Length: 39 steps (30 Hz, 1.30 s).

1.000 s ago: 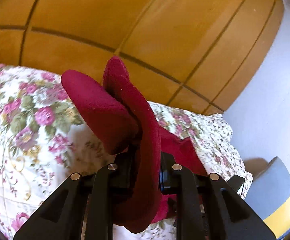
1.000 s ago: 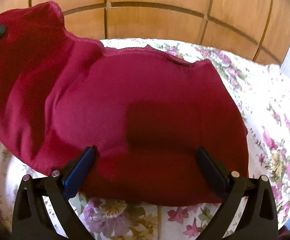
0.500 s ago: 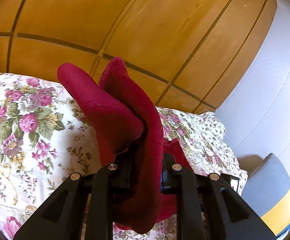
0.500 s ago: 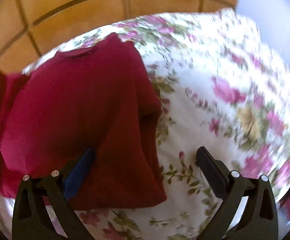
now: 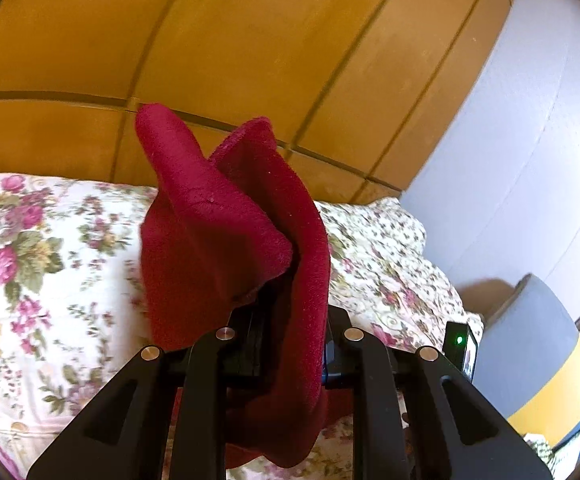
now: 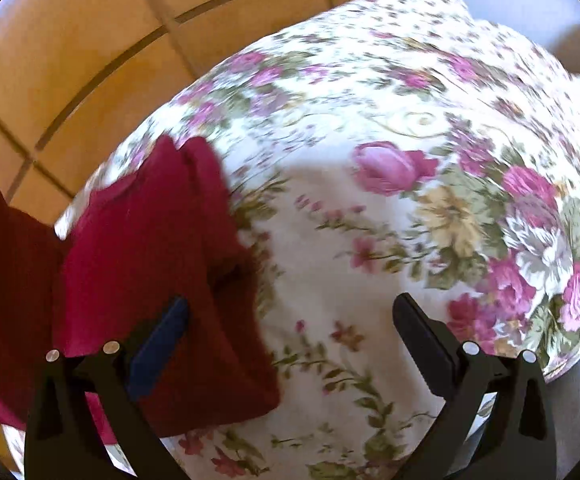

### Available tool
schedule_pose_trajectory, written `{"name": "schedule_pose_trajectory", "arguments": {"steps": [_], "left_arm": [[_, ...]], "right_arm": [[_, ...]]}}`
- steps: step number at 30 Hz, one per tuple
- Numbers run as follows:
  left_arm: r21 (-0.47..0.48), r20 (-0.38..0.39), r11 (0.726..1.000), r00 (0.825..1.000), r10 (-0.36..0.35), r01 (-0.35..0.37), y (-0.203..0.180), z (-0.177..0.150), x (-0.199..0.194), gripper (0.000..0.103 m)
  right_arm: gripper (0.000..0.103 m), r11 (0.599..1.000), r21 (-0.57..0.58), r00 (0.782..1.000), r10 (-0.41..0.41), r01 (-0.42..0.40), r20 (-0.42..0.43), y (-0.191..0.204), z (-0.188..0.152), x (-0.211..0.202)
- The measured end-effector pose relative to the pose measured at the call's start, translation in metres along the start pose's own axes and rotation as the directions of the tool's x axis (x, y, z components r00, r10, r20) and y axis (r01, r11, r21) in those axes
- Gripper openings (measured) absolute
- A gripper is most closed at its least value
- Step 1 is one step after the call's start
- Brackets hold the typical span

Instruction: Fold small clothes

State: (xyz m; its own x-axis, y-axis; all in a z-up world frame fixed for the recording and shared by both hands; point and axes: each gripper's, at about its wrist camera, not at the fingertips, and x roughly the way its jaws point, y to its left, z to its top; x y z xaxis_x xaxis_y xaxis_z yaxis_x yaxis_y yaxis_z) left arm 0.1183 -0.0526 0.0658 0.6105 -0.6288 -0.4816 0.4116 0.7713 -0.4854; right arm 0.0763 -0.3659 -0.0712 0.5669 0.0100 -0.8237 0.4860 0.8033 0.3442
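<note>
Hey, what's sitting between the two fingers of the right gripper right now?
In the right wrist view, only floral bedspread lies between the open right gripper's fingers. The red garment sits at the left finger, partly beneath it.

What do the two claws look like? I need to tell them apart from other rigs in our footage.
Both are matte black plastic, with angular linkage arms carrying triangular cutouts and round silver rivets at the joints. The left claw shows four rivets in a row. The right claw has flat finger pads, the left one blue. No cables, sleeves or labels are visible.
</note>
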Motion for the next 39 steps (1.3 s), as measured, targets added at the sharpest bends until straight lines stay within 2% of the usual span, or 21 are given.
{"name": "schedule_pose_trajectory", "arguments": {"steps": [4, 11, 15, 16, 17, 18, 20, 21, 23, 25, 27, 29, 32, 34, 36, 37, 39], "left_arm": [[0.034, -0.041, 0.999, 0.999, -0.017, 0.018, -0.015, -0.005, 0.024, 0.018], [0.092, -0.105, 0.996, 0.994, -0.011, 0.021, -0.037, -0.025, 0.064, 0.019], [0.128, -0.132, 0.991, 0.991, -0.008, 0.025, -0.048, -0.038, 0.08, 0.024], [0.136, -0.15, 0.99, 0.989, -0.014, 0.035, -0.051, -0.043, 0.084, 0.03], [0.136, -0.162, 0.989, 0.986, -0.029, 0.051, -0.053, -0.047, 0.085, 0.043], [0.131, -0.164, 0.988, 0.985, -0.059, 0.081, -0.055, -0.05, 0.083, 0.05], [0.121, -0.125, 0.98, 0.982, -0.141, 0.156, -0.058, -0.058, 0.068, 0.078], [0.137, -0.102, 0.976, 0.982, -0.156, 0.169, -0.061, -0.062, 0.059, 0.085], [0.177, -0.067, 0.969, 0.984, -0.164, 0.174, -0.062, -0.068, 0.043, 0.085], [0.214, -0.021, 0.969, 0.993, -0.119, 0.121, -0.058, -0.073, 0.029, 0.085], [0.218, 0.031, 0.976, 0.999, -0.031, 0.023, -0.042, -0.075, 0.018, 0.085], [0.173, 0.071, 0.983, 0.996, 0.051, -0.063, -0.022, -0.071, 0.012, 0.085], [0.035, 0.108, 0.982, 0.977, 0.183, -0.187, 0.025, -0.064, 0.005, 0.085], [-0.036, 0.083, 0.962, 0.959, 0.271, -0.269, 0.051, -0.06, 0.008, 0.085], [-0.074, 0.056, 0.945, 0.945, 0.322, -0.318, 0.072, -0.062, 0.011, 0.085], [-0.076, 0.043, 0.942, 0.943, 0.33, -0.326, 0.077, -0.065, 0.013, 0.085], [-0.056, -0.009, 0.943, 0.945, 0.328, -0.328, 0.086, -0.074, 0.022, 0.085]], "right_arm": [[0.101, 0.997, 0.066, 1.0, 0.029, -0.03, 0.009, -0.013, 0.006, -0.007], [0.101, 0.996, 0.076, 0.998, 0.054, -0.057, 0.03, -0.016, 0.01, -0.01], [0.101, 0.994, 0.084, 0.997, 0.068, -0.07, 0.026, -0.018, 0.011, -0.005], [0.101, 0.993, 0.093, 0.997, 0.072, -0.075, 0.031, -0.019, 0.012, -0.006], [0.101, 0.992, 0.1, 0.997, 0.074, -0.077, 0.036, -0.021, 0.012, -0.006], [0.101, 0.991, 0.107, 0.996, 0.076, -0.081, 0.042, -0.023, 0.013, -0.007], [0.101, 0.988, 0.126, 0.995, 0.081, -0.087, 0.055, -0.028, 0.015, -0.009], [0.101, 0.986, 0.137, 0.994, 0.086, -0.093, 0.061, -0.03, 0.016, -0.01], [0.101, 0.98, 0.163, 0.992, 0.103, -0.113, 0.069, -0.035, 0.017, -0.013], [0.101, 0.97, 0.193, 0.989, 0.136, -0.146, 0.064, -0.039, 0.017, -0.014], [0.101, 0.961, 0.208, 0.982, 0.177, -0.185, 0.059, -0.04, 0.017, -0.015], [0.101, 0.95, 0.202, 0.972, 0.227, -0.236, 0.065, -0.037, 0.016, -0.019], [0.101, 0.94, 0.145, 0.951, 0.3, -0.308, 0.078, -0.024, 0.013, -0.029], [0.101, 0.927, 0.11, 0.933, 0.351, -0.357, 0.076, -0.016, 0.01, -0.034], [0.101, 0.903, 0.073, 0.906, 0.418, -0.423, 0.068, -0.007, 0.005, -0.038], [0.101, 0.887, 0.052, 0.888, 0.456, -0.459, 0.057, -0.002, 0.002, -0.04], [0.095, 0.87, 0.011, 0.87, 0.492, -0.492, 0.038, 0.01, -0.003, -0.042]]}}
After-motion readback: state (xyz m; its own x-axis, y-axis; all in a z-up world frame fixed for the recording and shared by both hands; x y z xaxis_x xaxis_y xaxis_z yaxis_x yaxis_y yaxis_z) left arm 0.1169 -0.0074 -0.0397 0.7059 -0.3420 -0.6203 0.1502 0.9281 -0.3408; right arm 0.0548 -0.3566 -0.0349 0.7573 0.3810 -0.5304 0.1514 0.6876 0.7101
